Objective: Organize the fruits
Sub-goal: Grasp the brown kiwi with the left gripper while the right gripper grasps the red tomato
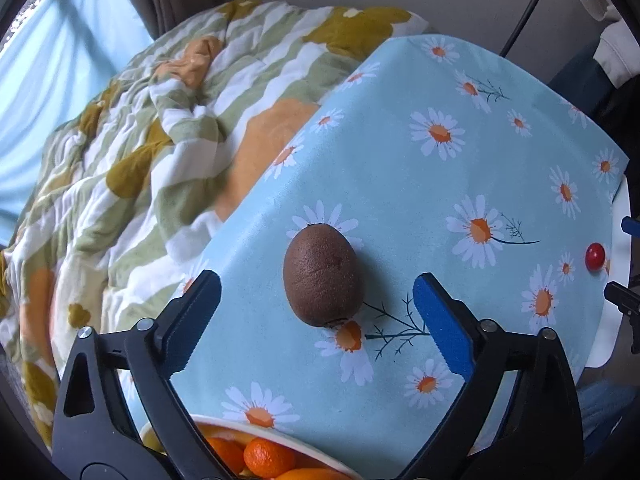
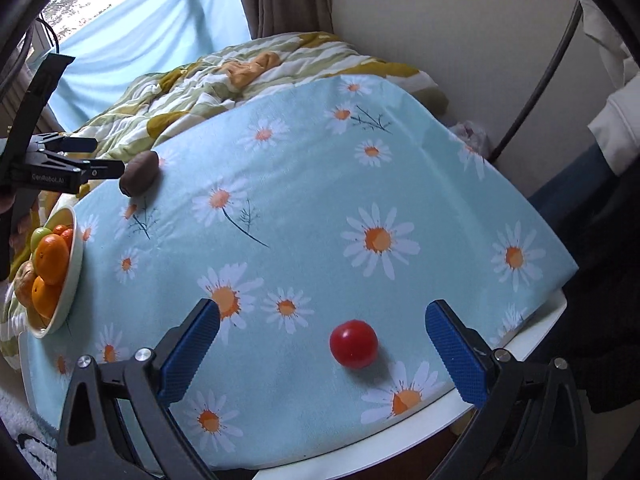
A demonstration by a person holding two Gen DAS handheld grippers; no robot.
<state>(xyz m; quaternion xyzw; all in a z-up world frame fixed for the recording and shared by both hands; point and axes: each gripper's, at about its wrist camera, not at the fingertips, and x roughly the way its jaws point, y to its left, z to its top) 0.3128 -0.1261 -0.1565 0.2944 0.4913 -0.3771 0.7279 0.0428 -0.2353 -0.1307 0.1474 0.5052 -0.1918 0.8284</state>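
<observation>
Left hand-held gripper (image 1: 316, 322) has its blue pads spread wide with nothing pressed between them, and a brown, fuzzy, egg-shaped kiwi (image 1: 322, 274) lies on the daisy-print cloth (image 1: 460, 184) of the desk, in the gap just ahead of the fingertips, no contact. Right hand-held gripper (image 2: 322, 350) is likewise apart, with a small glossy red cherry tomato (image 2: 354, 344) lying untouched between its pads near the desk's front edge. White bowl (image 2: 70, 280) of mandarins sits at the desk's left edge, near the kiwi.
</observation>
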